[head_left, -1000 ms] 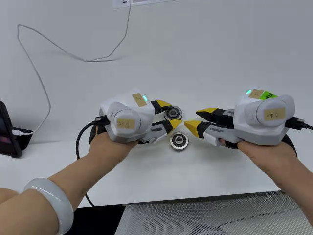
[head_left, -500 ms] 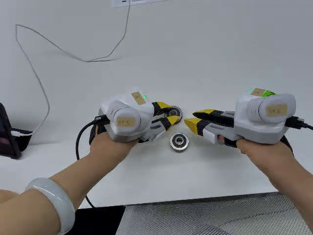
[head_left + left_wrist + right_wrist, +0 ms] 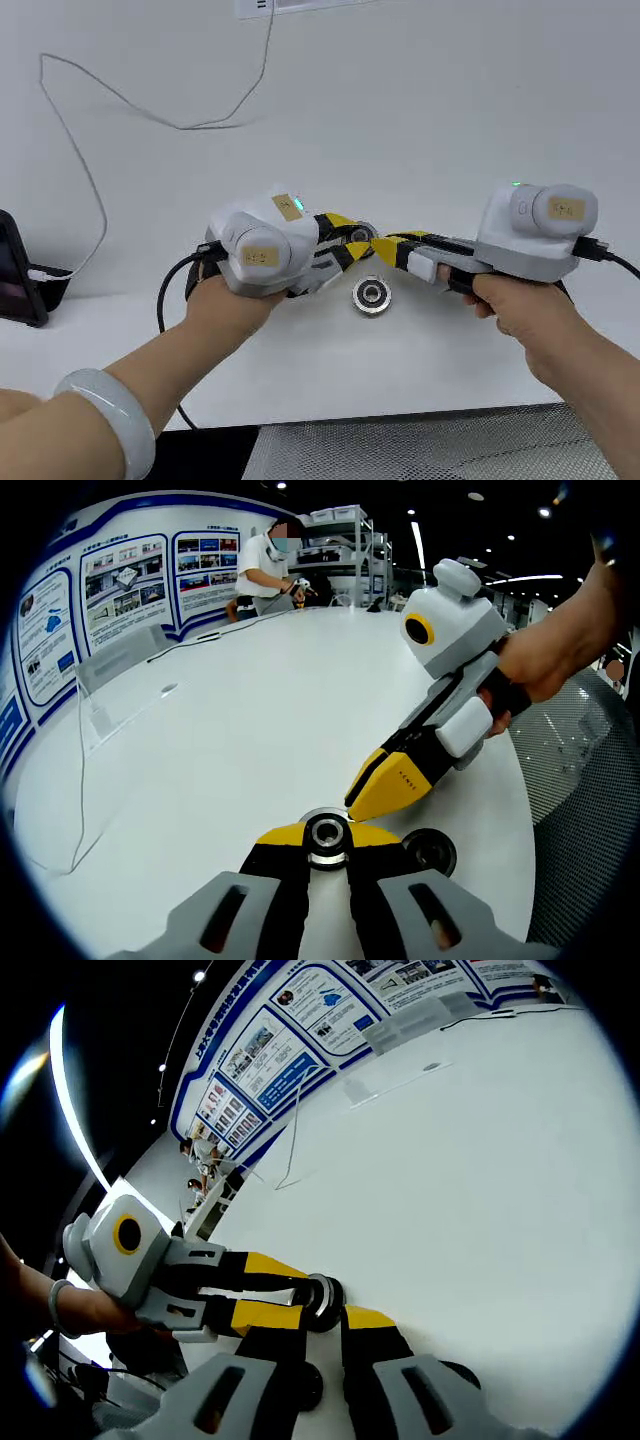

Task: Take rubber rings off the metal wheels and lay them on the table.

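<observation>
In the head view, the left tool (image 3: 350, 243) is clamped on a wheel (image 3: 357, 233). The right tool (image 3: 385, 248) meets that wheel from its right, tips touching it or just beside it. Whether its jaws have nipped anything I cannot tell. A second wheel (image 3: 372, 294) lies on the bench (image 3: 300, 340), just on the person's side of the held wheel.

In the left gripper view, the held wheel (image 3: 327, 832) sits between this tool's yellow tips with its hub facing the camera. The right tool (image 3: 392, 783) noses in at its upper right edge. The second wheel (image 3: 430, 850) lies just beside the held one.

In the right gripper view, the held wheel (image 3: 322, 1297) is just ahead of the right tool (image 3: 318, 1322), and the left tool (image 3: 300, 1290) grips it from the left. The gap between the right jaws is unclear.

The step looks like catching the rubber ring. The left clamp should probably hold firm while the right tool pinches only the rubber at the rim and rolls it over the edge. A straight pull could twist the wheel loose.
</observation>
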{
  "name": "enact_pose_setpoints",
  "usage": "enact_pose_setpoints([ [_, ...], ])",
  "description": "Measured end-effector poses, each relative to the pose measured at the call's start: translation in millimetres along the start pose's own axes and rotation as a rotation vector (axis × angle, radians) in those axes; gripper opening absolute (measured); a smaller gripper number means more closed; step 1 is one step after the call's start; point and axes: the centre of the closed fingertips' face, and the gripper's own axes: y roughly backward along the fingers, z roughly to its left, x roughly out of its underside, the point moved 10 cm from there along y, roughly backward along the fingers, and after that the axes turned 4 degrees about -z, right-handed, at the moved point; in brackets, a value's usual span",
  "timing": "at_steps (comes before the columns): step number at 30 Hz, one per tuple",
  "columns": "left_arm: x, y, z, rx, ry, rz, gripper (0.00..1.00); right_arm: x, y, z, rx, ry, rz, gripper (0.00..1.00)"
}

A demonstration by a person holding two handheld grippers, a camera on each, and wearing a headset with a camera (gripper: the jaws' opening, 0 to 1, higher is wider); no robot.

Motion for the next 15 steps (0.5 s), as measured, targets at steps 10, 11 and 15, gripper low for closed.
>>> enact_pose_setpoints([
  [10, -0.3, 0.1, -0.3, -0.002, -0.001, -0.005, 0.14, 3.1, -2.9, -3.5, 0.001, -0.174, -0.028, 0.13],
  [11, -0.5, 0.1, -0.4, -0.002, -0.001, -0.005, 0.14, 3.3, -3.6, -3.4, 0.002, -0.18, -0.028, 0.13],
  [15, -0.5, 0.2, -0.4, -0.002, -0.001, -0.006, 0.14, 3.1, -5.4, -2.7, -0.001, -0.211, -0.028, 0.14],
])
